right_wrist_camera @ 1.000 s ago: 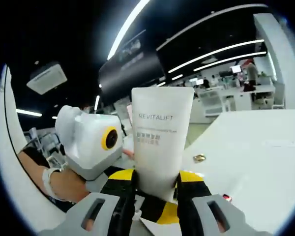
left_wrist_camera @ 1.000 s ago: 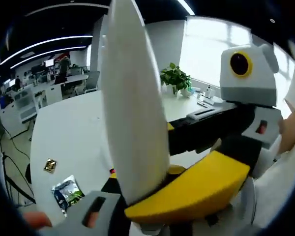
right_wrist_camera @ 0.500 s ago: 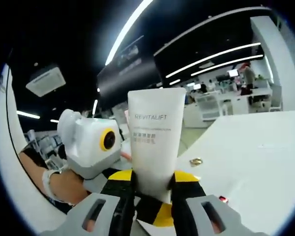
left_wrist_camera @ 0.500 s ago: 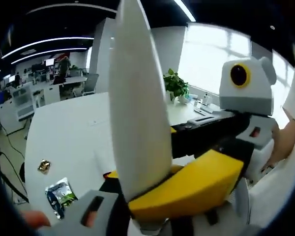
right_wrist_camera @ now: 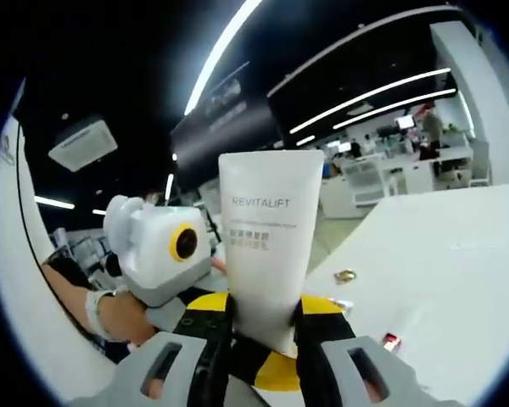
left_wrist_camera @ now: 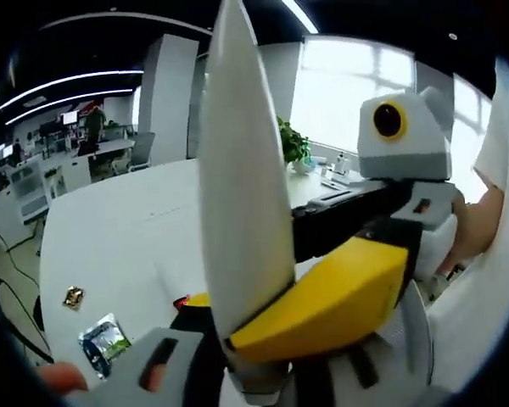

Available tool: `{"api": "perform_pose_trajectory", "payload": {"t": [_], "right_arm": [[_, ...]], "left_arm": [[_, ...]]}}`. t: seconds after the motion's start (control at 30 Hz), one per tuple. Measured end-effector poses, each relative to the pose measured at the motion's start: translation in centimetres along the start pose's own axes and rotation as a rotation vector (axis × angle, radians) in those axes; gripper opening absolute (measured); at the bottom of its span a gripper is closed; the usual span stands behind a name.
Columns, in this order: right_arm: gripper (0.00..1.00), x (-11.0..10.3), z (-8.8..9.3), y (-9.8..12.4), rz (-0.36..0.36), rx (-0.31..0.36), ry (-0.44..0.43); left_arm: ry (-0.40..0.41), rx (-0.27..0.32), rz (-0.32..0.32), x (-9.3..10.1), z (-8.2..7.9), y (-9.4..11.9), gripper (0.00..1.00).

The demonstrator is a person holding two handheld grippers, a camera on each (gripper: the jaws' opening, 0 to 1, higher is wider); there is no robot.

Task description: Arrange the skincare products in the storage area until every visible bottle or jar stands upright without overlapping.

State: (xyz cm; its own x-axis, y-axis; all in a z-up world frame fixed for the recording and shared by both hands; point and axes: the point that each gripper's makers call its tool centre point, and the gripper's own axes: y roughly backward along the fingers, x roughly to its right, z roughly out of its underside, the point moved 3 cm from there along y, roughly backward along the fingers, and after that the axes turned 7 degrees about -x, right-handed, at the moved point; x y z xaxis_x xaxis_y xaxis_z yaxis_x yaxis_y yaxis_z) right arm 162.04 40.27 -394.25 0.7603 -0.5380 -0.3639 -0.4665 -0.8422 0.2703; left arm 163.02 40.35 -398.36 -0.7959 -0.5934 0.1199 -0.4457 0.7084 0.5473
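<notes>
A white REVITALIFT tube (right_wrist_camera: 265, 246) stands upright, face-on, between my right gripper's (right_wrist_camera: 263, 326) yellow-and-black jaws, which are shut on its lower end. In the left gripper view the same tube (left_wrist_camera: 242, 186) shows edge-on, rising from my left gripper (left_wrist_camera: 229, 360), which looks shut on its base. The right gripper (left_wrist_camera: 331, 297) reaches in from the right, a yellow jaw against the tube. The left gripper (right_wrist_camera: 165, 259) sits just left of the tube in the right gripper view.
A white table (left_wrist_camera: 119, 229) spreads below, with a small gold item (left_wrist_camera: 72, 297), a printed sachet (left_wrist_camera: 103, 341) and a red bit (right_wrist_camera: 391, 342). A potted plant (left_wrist_camera: 293, 142) stands at its far edge. Hands (right_wrist_camera: 119, 315) hold the grippers.
Both views have drifted slightly with the hands. The tube stays held in the same place between the jaws.
</notes>
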Motion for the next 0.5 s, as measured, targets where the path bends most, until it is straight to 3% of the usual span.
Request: {"api": "perform_pose_trajectory", "payload": {"t": [0.23,0.4,0.5], "right_arm": [[0.28,0.5,-0.5,-0.4,0.045,0.052,-0.074],[0.33,1.0,0.2,-0.3,0.109,0.07,-0.173],[0.34,0.9,0.5,-0.4,0.146,0.058,-0.156]], "left_arm": [[0.016,-0.008,-0.148,-1.4,-0.6,0.0,0.18],[0.044,-0.049,-0.198,-1.3,-0.1,-0.8,0.18],[-0.008,-0.082,-0.242,-1.4,0.2,-0.9,0.18]]}}
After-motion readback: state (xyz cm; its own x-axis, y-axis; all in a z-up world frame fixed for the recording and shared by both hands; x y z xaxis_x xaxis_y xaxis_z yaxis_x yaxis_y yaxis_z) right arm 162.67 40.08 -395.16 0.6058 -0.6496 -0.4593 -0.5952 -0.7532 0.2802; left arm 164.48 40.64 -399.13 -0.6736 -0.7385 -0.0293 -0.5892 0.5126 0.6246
